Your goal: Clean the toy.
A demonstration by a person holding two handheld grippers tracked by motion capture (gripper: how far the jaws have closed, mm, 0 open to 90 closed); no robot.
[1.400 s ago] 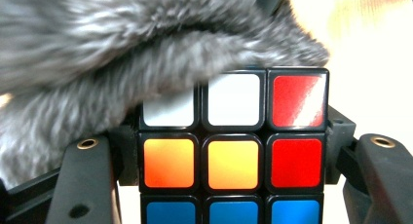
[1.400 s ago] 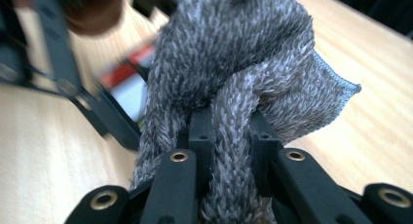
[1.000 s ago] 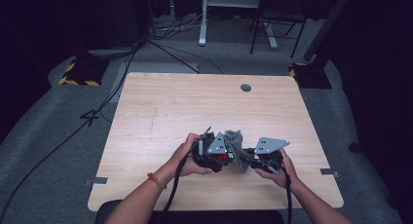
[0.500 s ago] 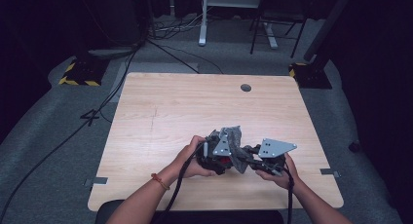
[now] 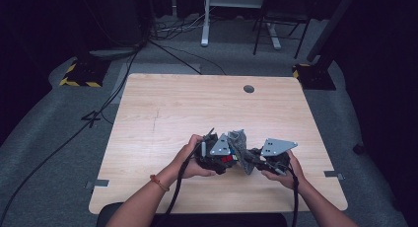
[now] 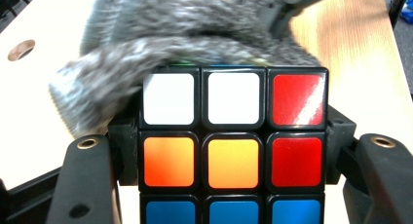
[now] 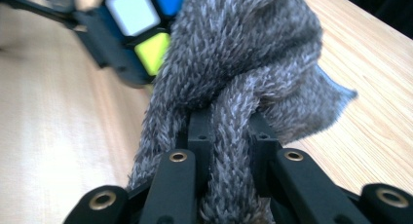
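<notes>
Since a second ago, both hands have shifted only a little at the near middle of the bench: the grey cloth has risen slightly between the two grippers, and the plate on the right one has tilted.

High view: the left gripper (image 5: 227, 159) and the right gripper (image 5: 256, 160) meet just right of the bench's (image 5: 162, 108) centre, close to its near edge. One puzzle cube (image 5: 226, 159) sits in the left gripper, and one grey cloth (image 5: 240, 144) bunches up between the two. The far half of the bench and its left side lie open; one round cable hole (image 5: 249, 89) sits near the far edge.

Left gripper view: the fingers (image 6: 87, 185) clamp the cube (image 6: 234, 141) by its two sides. Its facing side shows two white stickers and one red on top, two orange and one red in the middle, three blue below. The cloth (image 6: 146, 44), fuzzy and mottled grey, lies draped over the cube's far top edge, touching it.

Right gripper view: the fingers (image 7: 199, 131) pinch a fold of the cloth (image 7: 243, 63), which twists up and presses against the cube (image 7: 141, 24), where white, blue and yellow stickers show.
</notes>
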